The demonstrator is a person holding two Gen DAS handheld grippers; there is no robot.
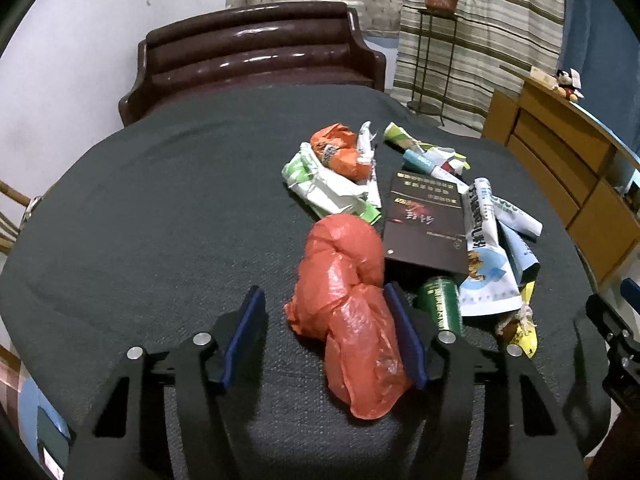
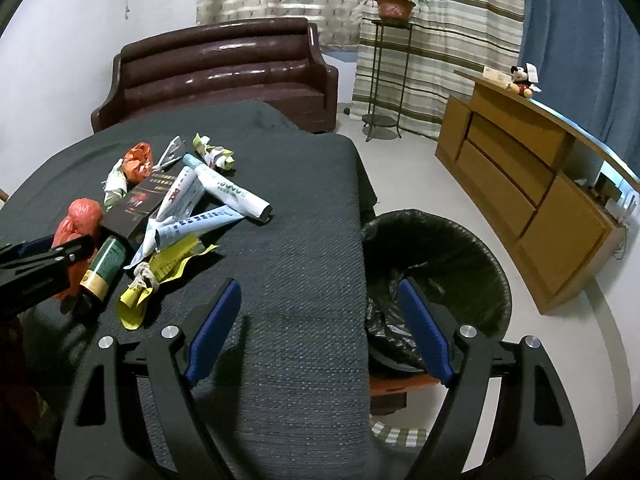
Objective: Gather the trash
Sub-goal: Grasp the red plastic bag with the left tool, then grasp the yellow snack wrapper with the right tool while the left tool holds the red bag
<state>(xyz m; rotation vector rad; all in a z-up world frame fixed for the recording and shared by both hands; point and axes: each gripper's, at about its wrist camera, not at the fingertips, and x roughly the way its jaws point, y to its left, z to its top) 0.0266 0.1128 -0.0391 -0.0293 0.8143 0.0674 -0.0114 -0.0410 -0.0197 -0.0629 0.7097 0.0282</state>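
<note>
Left wrist view puts the left gripper (image 1: pixel 324 330) low over the dark grey cloth-covered counter (image 1: pixel 160 220), its blue-padded fingers (image 1: pixel 404 332) spread apart around a crumpled red plastic bag (image 1: pixel 344 304). The bag lies between them, nearer the right pad, and is not yet clamped. Closing now could go wrong: the film is slack and slippery, so the pads might pinch only a loose fold and the bag could slide out on the way up. At 3 o'clock of the bag, just beside the right finger, lies a dark green cylindrical tube with a gold band (image 1: pixel 440 306), which could be nudged or caught. A flat black box with gold print (image 1: pixel 424 224) touches the bag at about 1 o'clock, and more crumpled wrappers sit beyond it at 12.

From the right wrist view, the right gripper (image 2: pixel 320 328) hovers with fingers wide apart and nothing between them, straddling the counter's edge. The black-lined woven bin (image 2: pixel 460 248) stands on the floor at 2 o'clock, well apart from the bag, with the wrapper pile lying between.
</note>
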